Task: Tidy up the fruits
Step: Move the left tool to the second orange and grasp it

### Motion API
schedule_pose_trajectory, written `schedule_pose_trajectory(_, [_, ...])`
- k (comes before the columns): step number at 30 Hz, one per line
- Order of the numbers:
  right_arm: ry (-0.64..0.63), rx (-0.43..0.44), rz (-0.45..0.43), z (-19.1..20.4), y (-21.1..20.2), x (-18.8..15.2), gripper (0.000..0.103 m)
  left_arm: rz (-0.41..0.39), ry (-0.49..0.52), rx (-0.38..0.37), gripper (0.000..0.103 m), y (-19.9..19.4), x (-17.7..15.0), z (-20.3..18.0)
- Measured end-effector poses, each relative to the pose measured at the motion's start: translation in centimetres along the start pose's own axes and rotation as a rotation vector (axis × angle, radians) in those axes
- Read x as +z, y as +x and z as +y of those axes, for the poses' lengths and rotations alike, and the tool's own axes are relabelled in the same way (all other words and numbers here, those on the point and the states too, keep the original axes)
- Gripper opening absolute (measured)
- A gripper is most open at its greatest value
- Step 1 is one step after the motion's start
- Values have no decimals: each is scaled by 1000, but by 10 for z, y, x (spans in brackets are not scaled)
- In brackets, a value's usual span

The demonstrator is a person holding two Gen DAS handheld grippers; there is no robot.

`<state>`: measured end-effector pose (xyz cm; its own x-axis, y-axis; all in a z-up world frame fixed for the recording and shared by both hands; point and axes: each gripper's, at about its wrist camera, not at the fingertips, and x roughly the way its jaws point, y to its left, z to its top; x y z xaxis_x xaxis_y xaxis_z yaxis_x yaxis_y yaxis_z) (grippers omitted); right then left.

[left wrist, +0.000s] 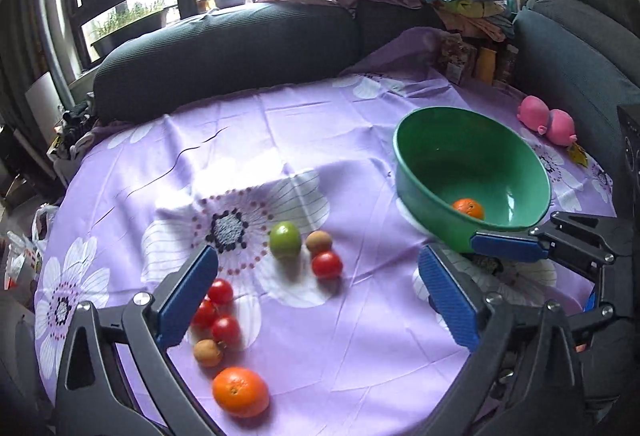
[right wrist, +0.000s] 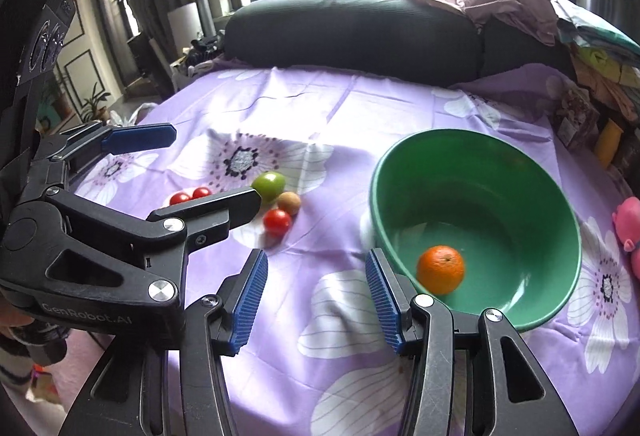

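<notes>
Hovering wide open and empty, both grippers, left (left wrist: pixel 318 292) and right (right wrist: pixel 316 302), should drop squarely over one tomato (left wrist: pixel 327 264), squeeze gently, then carry it to the bowl (right wrist: pixel 560 203).

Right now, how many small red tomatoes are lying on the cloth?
4. One tomato lies beside the green fruit. Three more sit clustered by the left gripper's left finger. That finger may hide others.
</notes>
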<state>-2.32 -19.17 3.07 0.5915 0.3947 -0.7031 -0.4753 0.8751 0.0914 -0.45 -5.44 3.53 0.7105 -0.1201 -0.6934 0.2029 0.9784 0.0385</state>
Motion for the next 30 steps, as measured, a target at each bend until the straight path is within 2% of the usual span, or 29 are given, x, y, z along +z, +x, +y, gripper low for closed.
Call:
schedule_pose_trajectory(8, [-57,132,92,49,30,-10,52,63,-104,68,101,-7,-31,47])
schedule_pose_trajectory(14, [-99,187,131,76,50,-11,52,90,-199,-46,100,-15,-61,85])
schedule_pose_trajectory(18, [-122,223,151,89,59,-14,52,110,-199,-89,99,-17,-80,99])
schedule_pose_trajectory(22, [-149,260,173,99,70,-16,52,114,-206,-192,97,-21,-92,102])
schedule_pose_trajectory(26, [-158,287,175,106,79,-19,52,151,-195,-234,81,-11,-96,95])
schedule_pose_trajectory(28, [-149,305,175,108,84,-19,52,168,-202,-247,75,-4,-97,94])
schedule_pose_trajectory(30, [-145,312,177,109,89,-19,52,176,-213,-268,75,0,-96,95])
